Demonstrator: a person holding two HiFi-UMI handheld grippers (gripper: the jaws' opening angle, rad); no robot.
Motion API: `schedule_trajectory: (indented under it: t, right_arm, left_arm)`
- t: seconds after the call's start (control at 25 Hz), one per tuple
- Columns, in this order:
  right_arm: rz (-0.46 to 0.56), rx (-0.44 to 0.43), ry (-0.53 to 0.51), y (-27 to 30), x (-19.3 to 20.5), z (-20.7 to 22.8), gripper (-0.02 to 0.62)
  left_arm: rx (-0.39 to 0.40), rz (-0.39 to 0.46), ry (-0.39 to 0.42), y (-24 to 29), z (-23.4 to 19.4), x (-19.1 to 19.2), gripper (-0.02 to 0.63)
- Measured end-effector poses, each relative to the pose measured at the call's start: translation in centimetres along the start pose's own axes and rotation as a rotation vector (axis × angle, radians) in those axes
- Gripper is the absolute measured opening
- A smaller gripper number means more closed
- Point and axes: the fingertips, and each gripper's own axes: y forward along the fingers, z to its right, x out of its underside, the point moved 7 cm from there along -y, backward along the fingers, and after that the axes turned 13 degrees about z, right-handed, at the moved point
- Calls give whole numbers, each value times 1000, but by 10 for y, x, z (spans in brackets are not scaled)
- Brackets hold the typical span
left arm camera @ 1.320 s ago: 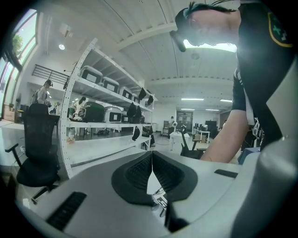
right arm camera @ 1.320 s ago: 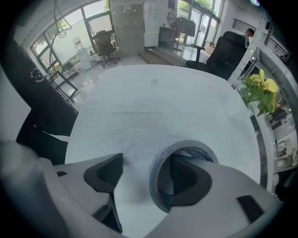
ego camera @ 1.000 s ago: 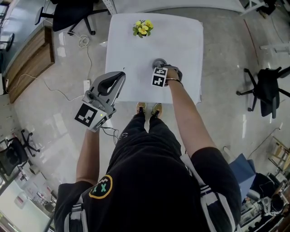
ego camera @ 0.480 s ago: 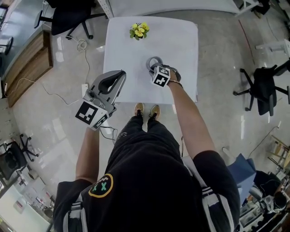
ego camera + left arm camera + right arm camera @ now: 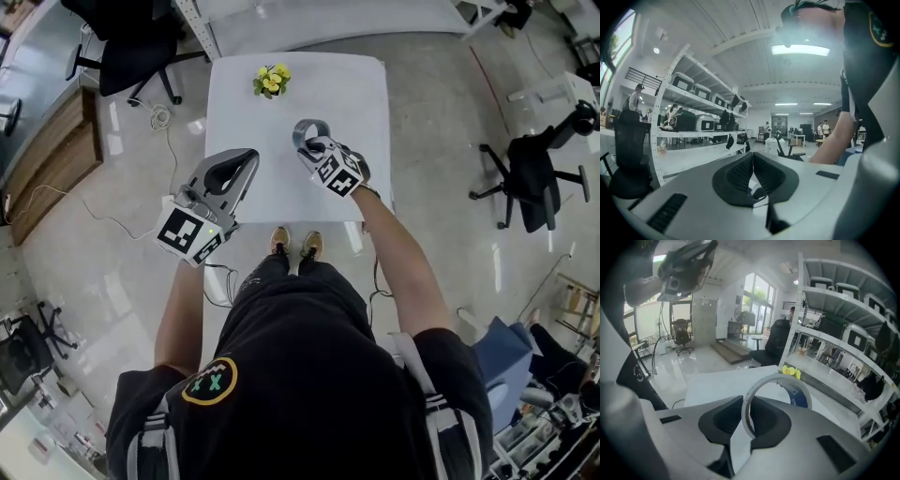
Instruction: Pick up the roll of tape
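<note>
Right gripper (image 5: 746,423) clamped on roll of tape (image 5: 799,397), its lower rim hidden in the grip, left gripper (image 5: 752,169) closed together, empty

Floor (image 5: 450,112): pale, glossy, throws back the ceiling lights. A white square table (image 5: 361,94) stands mid-room. A black office chair (image 5: 122,42) sits beyond the table's far left corner, and a second black chair (image 5: 530,178) stands well off to its right. A low wooden platform (image 5: 52,159) runs along the left edge, with a coil of white cable (image 5: 161,117) on the floor near it. A white metal shelving rack (image 5: 689,101) carries dark cases on its upper shelves. Ceiling (image 5: 740,33): white, ribbed. A bright rectangular light panel (image 5: 800,49) hangs overhead, with more strip lights down the hall. Tall windows (image 5: 758,303) let in daylight.
</note>
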Motion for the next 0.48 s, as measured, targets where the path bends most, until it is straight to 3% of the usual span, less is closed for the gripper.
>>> schedule_trajectory:
  t: [0.28,0.48]
  right_arm:
    - [227,100,50,-61,-58,1,69]
    - [393,162,29,-115,-106,-8,69]
  left_arm:
    - [24,14,17,5,5,-8,20]
    - [48,21,27,7,12,-13,20]
